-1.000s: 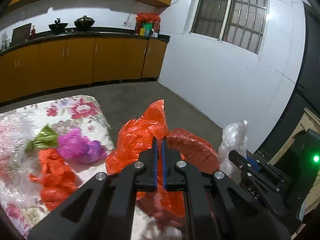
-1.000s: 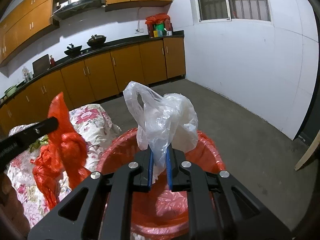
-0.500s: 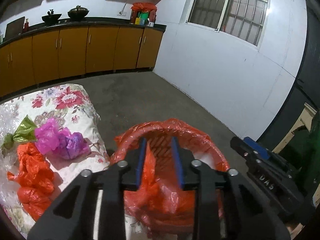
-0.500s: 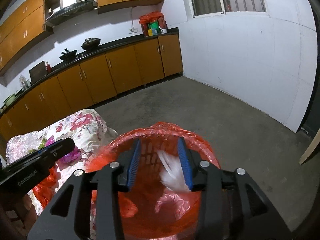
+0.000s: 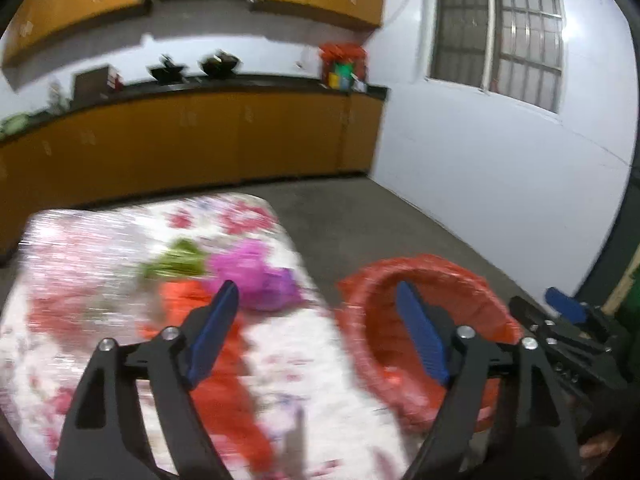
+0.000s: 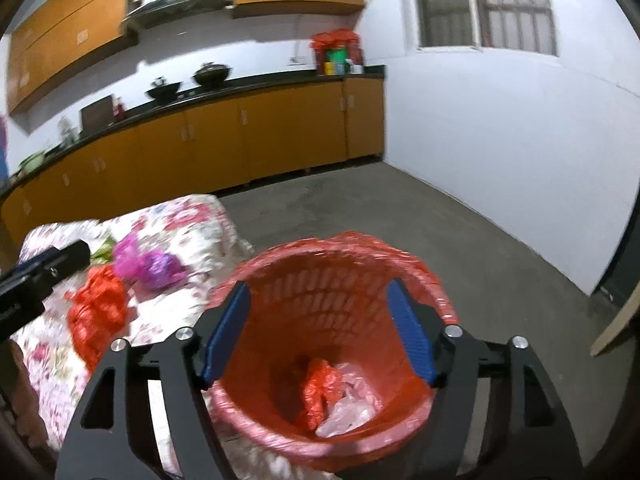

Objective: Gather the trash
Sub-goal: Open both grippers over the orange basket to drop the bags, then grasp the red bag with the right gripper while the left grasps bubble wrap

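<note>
Kitchen floor, red mesh waste basket beside my floral-cloth desk.
Both my grippers, left and right, have just been opening; fingers apart, empty. Crumpled red and clear plastic bags lie inside the basket; purple bag waits on the desk.

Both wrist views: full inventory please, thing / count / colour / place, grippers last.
Basket: 1, red, lined with red plastic, on the floor beside the table.
Bags in basket: 2, one red, one clear, at the bottom.
Table: 1, floral cloth, left of basket.
Bags on table: red, purple, green; exact count blurred.
Cabinets: orange, along back wall.
Woks: 2, dark, on counter.
Window: 1, barred.
Left gripper: open, empty, jaws just opened.
Right gripper: open, empty, above basket, jaws just opened.
</note>
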